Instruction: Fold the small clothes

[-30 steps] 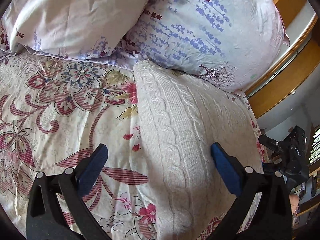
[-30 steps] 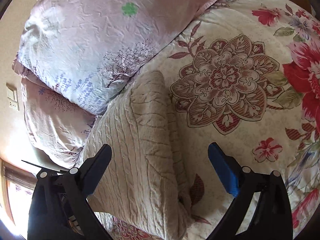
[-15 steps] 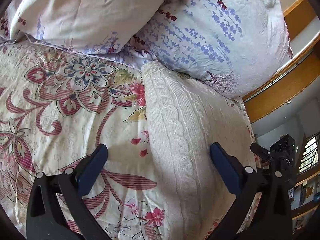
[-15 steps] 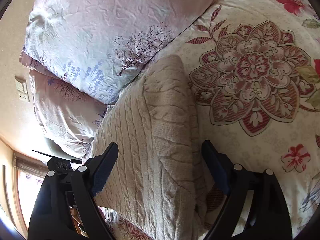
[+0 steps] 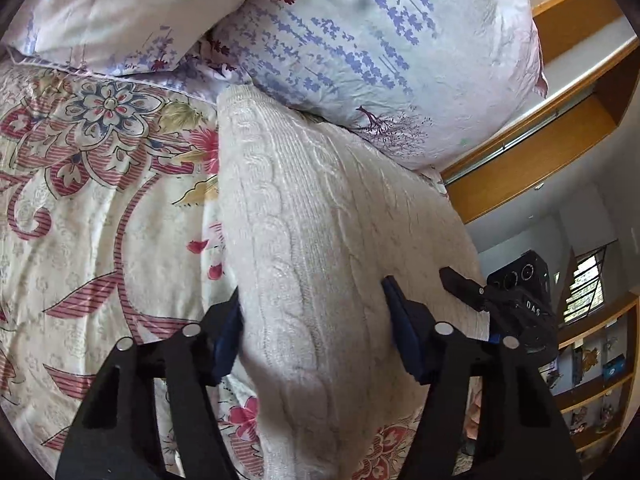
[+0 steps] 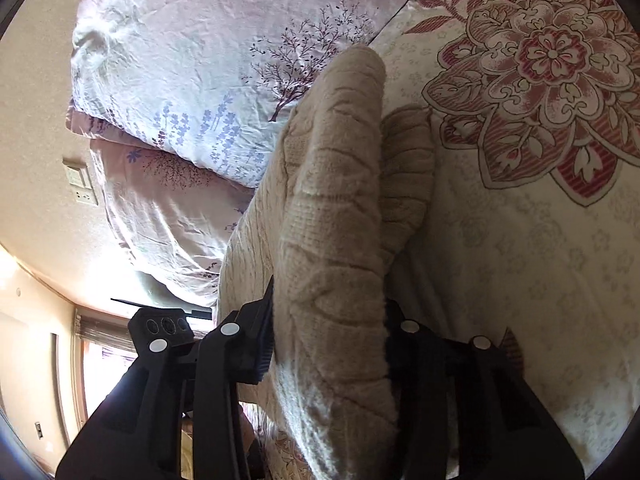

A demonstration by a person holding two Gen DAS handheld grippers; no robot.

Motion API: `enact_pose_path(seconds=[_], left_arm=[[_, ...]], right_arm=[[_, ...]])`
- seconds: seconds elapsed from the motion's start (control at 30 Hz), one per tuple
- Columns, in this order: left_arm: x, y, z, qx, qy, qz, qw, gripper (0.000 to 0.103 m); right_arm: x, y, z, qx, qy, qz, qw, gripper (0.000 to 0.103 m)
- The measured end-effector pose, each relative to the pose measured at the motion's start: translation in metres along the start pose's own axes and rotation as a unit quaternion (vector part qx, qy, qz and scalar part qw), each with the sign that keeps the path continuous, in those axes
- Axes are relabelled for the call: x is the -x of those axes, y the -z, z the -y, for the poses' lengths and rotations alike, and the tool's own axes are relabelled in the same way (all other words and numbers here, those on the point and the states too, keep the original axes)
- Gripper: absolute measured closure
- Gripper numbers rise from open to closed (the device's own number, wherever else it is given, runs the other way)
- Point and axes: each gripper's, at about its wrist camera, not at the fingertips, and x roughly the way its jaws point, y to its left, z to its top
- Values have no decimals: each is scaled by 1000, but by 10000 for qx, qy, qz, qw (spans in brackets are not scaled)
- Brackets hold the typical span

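Observation:
A cream cable-knit sweater [image 5: 312, 216] lies folded on a floral bedspread [image 5: 88, 216], its far end against the pillows. My left gripper [image 5: 314, 322] has closed its blue pads around the near left edge of the sweater, pinching a thick fold. In the right wrist view the same sweater [image 6: 332, 200] looks beige. My right gripper [image 6: 328, 334] is shut on its near right edge, and the gripped fold rises above the layer beneath. The right gripper also shows in the left wrist view [image 5: 516, 300].
Two lavender-print pillows [image 5: 360, 40] lean at the head of the bed, just beyond the sweater. A wooden frame [image 5: 532, 168] and shelves [image 5: 596, 372] stand past the bed's right edge. A wall switch [image 6: 80, 184] sits on the left wall.
Both grippers moved forward onto the sweater's near edge and closed on it. The right-hand fold has lifted off the layer below.

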Motion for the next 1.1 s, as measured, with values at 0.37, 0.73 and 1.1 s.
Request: enact_pose_path(seconds=[0.37,0.73,1.1], left_arm=[[108,23,-31,56,-226,737,9970,59],[162,59,-100,543,-904,943,9899,49],[209,76,-48,-578,-1840,2089,9587,20]], right_arm=[[-64,51,-74,715,-481,-581,9946,68],[-150,97,-104,1067,284,-980,9890,63],[-91,58,-113,926,475,179,9944,44]])
